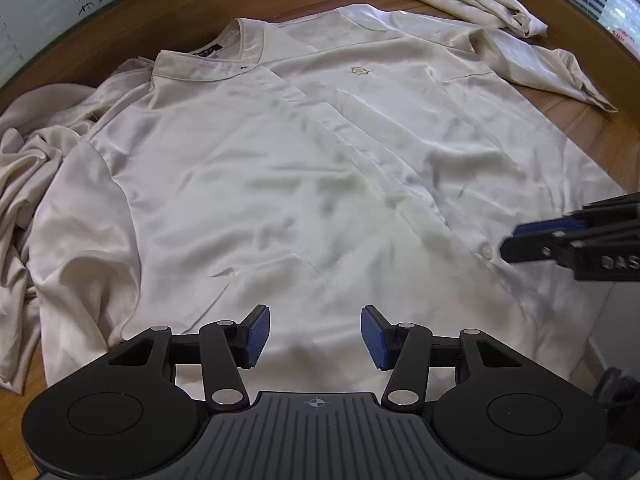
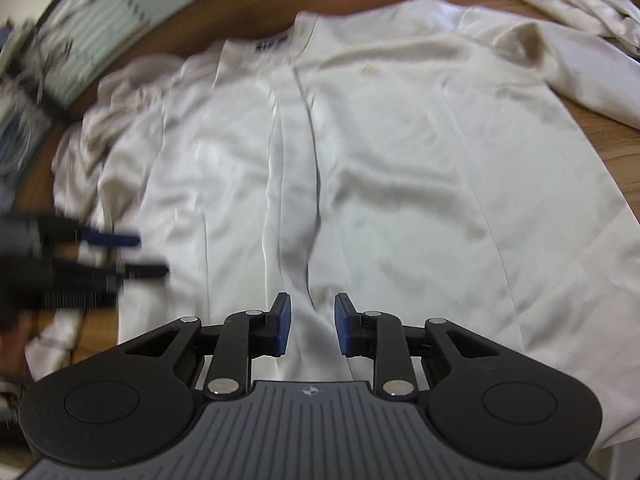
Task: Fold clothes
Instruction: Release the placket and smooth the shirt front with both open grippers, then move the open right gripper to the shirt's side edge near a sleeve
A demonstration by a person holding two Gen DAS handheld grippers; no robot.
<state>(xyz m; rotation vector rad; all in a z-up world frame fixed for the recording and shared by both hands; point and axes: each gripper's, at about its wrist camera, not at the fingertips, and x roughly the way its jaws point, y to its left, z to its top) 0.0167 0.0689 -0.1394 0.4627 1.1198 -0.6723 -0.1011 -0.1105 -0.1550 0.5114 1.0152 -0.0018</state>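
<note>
A white button-front shirt [image 1: 280,184] lies spread flat, front up, on a wooden table, collar at the far end; it also shows in the right wrist view [image 2: 380,168]. My left gripper [image 1: 314,336] is open and empty above the shirt's near hem. My right gripper [image 2: 312,324] is open and empty above the button placket near the hem. The right gripper also shows at the right edge of the left wrist view [image 1: 516,240]. The left gripper shows blurred at the left of the right wrist view [image 2: 148,254].
A crumpled beige garment [image 1: 24,152] lies left of the shirt, partly under its sleeve. Another bunched pale cloth [image 1: 480,0] lies at the far right. The wooden table [image 1: 592,120] shows around the shirt. Windows with blinds [image 2: 80,40] stand behind.
</note>
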